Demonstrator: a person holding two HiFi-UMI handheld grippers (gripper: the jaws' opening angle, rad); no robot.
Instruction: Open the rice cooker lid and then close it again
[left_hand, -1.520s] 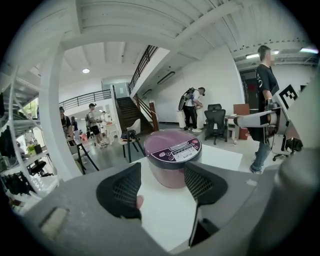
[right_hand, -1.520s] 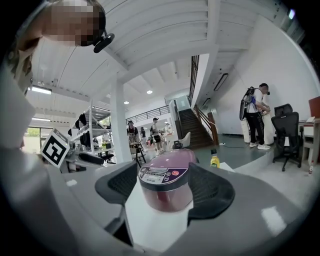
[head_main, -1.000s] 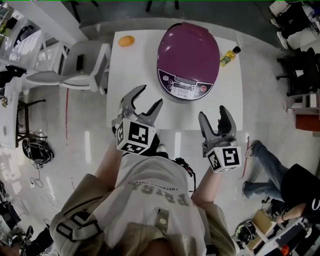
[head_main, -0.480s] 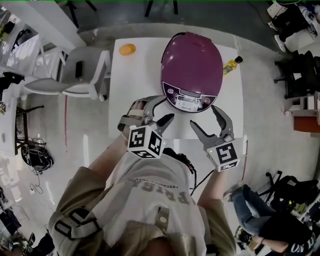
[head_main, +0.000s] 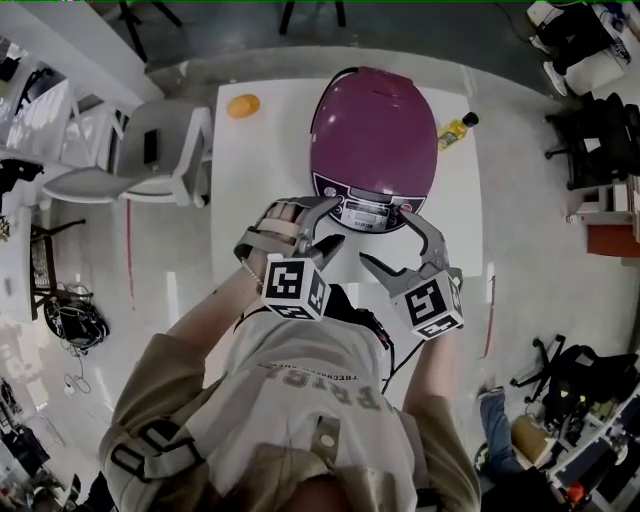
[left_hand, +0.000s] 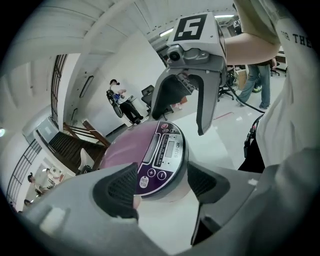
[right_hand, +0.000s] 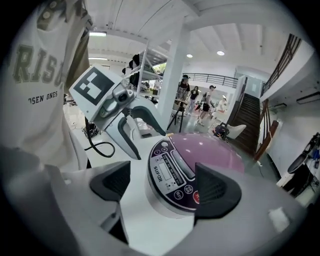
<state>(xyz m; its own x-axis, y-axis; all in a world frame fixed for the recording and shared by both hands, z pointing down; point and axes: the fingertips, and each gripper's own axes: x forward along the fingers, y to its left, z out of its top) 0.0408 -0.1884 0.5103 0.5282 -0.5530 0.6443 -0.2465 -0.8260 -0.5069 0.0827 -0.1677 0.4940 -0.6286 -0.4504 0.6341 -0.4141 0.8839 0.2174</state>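
My left tongs (head_main: 335, 220) and right tongs (head_main: 387, 235) — spread, having just been opening wider, pinching nothing — flank the front of the shut purple domed rice cooker (head_main: 373, 140) on the white table (head_main: 250, 170), presumably to open it.

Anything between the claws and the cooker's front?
Nothing visible. The left claw and right claw, jaws just opening and empty, face the cooker front with only table between. The orange and bottle sit farther back, off to the sides.
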